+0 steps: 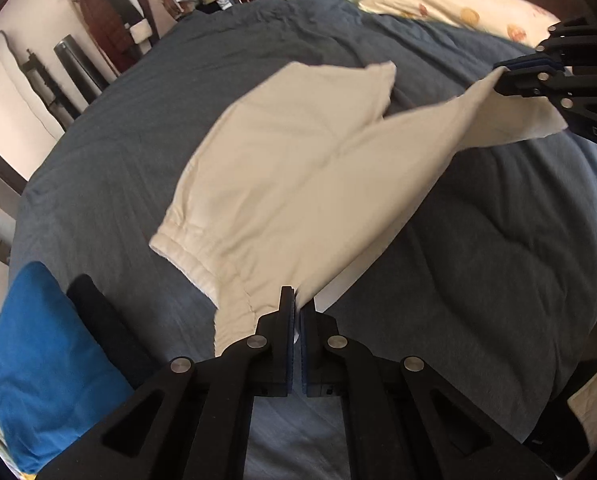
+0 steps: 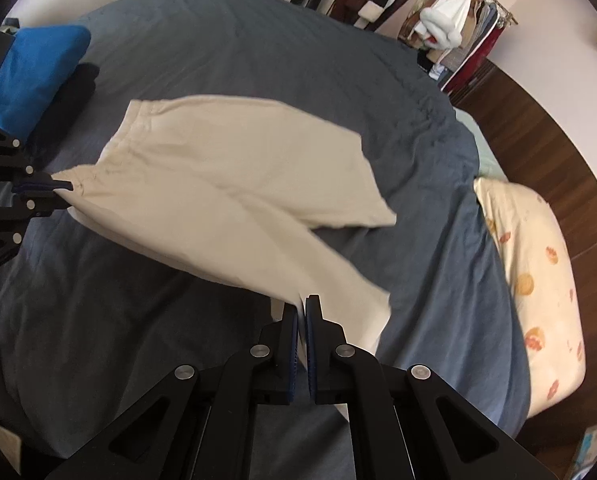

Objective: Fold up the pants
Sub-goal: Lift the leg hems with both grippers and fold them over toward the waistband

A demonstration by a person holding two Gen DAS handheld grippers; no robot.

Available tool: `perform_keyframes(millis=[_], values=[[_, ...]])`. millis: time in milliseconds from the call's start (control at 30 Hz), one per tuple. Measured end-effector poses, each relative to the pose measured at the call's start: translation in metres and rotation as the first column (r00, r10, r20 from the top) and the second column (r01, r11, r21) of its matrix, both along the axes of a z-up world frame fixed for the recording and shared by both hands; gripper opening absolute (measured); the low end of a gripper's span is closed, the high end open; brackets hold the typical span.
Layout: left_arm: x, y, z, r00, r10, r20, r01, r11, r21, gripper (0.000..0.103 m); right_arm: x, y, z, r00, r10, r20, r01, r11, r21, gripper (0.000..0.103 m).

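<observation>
Fingers point(image 1: 287, 320) of the left gripper point(image 1: 297, 312) are clamped on the waist corner of the pants point(image 1: 282, 168), the cream cloth bunched between the blue pads just beside the elastic waistband point(image 1: 186, 256). Fingers point(image 2: 316, 320) of the right gripper point(image 2: 302, 312) are clamped on the hem of one leg, a thin edge of cloth pinched between them. Each gripper also shows at the edge of the other's view: the right gripper point(image 1: 510, 74) at the far right, holding the leg's end, and the left gripper point(image 2: 54, 188) at the far left, at the waist.

The held leg is lifted off the bed point(image 1: 478, 220) and stretched in a sagging line between the two grippers, blurred by motion. The other leg point(image 1: 338, 92) and most of the seat lie flat on the dark blue duvet, near the middle of the bed.

A blue cloth point(image 1: 38, 360) with a black item point(image 1: 98, 312) just beside it rests at the bed's edge near the left gripper. A cream pillow point(image 2: 538, 288) with orange prints lies at the head of the bed, against a dark wooden headboard point(image 2: 538, 140). Beyond the bed, clothes hang on a rack point(image 2: 438, 16) by a pale wall.
</observation>
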State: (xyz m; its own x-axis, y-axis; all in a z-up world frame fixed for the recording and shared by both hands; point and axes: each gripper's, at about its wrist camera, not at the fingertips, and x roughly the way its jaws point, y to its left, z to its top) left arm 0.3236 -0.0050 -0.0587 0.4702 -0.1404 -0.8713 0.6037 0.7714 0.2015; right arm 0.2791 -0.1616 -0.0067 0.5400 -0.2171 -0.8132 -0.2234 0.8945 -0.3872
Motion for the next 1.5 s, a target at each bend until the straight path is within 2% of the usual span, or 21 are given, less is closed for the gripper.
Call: perform_keyframes(millis=[233,333,433,600,767,1067,1333,1500], values=[[0.028,0.001,0.02,0.999,0.019,0.035,-0.018,1.0,-0.022,0.004,0.046,-0.008,0.018,0.997,0.067,0.022,-0.068,0.998,0.008,0.003],[0.048,0.005,0.027,0.999,0.048,0.013,-0.047,0.997,-0.057,0.004,0.071,-0.009,0.023,0.995,0.096,0.028,-0.096,0.995,0.011,0.004],[0.067,0.01,0.03,0.998,0.059,-0.017,-0.06,0.994,-0.086,0.004,0.102,-0.015,0.024,0.992,0.124,-0.005,-0.124,0.991,0.047,0.004],[0.101,0.014,0.032,0.998,0.064,-0.011,-0.065,0.995,-0.078,0.003,0.153,-0.017,0.018,0.98,0.187,-0.063,-0.183,0.981,0.06,0.004],[0.137,0.024,0.024,0.994,0.104,-0.028,-0.106,0.992,-0.073,0.003,0.201,-0.008,0.005,0.964,0.246,-0.097,-0.244,0.969,0.035,0.003],[0.191,0.039,-0.005,0.981,0.161,-0.111,-0.168,0.984,-0.057,0.003,0.266,0.007,-0.024,0.934,0.317,-0.166,-0.314,0.948,0.041,0.003],[0.225,0.047,-0.035,0.961,0.207,-0.185,-0.217,0.975,-0.037,0.004,0.316,0.017,-0.069,0.897,0.35,-0.27,-0.35,0.935,0.052,0.004],[0.245,0.053,-0.046,0.944,0.244,-0.221,-0.256,0.966,-0.029,0.004,0.34,0.02,-0.083,0.892,0.345,-0.291,-0.34,0.938,0.069,0.004]])
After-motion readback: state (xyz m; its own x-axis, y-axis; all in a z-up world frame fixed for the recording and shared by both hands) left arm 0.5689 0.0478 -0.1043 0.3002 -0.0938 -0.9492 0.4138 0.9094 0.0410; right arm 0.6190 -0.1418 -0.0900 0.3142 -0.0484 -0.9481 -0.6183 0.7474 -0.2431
